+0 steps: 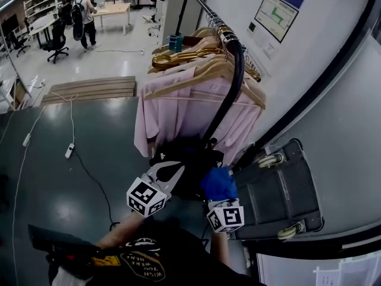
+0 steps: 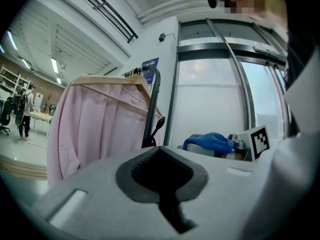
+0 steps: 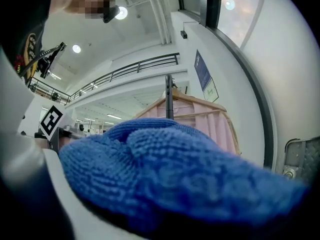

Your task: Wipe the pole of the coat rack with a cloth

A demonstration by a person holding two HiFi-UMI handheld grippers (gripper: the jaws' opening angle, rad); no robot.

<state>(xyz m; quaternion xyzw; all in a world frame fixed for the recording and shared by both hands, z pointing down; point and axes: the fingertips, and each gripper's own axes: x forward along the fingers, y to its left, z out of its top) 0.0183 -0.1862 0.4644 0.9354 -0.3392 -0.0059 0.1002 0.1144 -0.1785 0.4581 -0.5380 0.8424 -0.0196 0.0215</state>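
Right gripper view — cloth [image 3: 180,179] clenched in right hand-held gripper [image 3: 165,209]; left hand-held gripper [image 2: 161,170] closed, empty.

Bright even indoor light, long white ceiling strip lamps [image 2: 54,65], soft sheen on dark green floor [image 1: 71,195], fisheye bending, black vignetted corners, fluffy blue microfibre cloth [image 3: 175,179] blurred close-up.

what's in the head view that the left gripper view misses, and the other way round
Only the head view: the grey wheeled case and the white cable on the floor. Only the left gripper view: the jaws of the left gripper up close, together with nothing between them, and the dark railing overhead. Both: the pink shirt, the black pole and the blue cloth in the right gripper.
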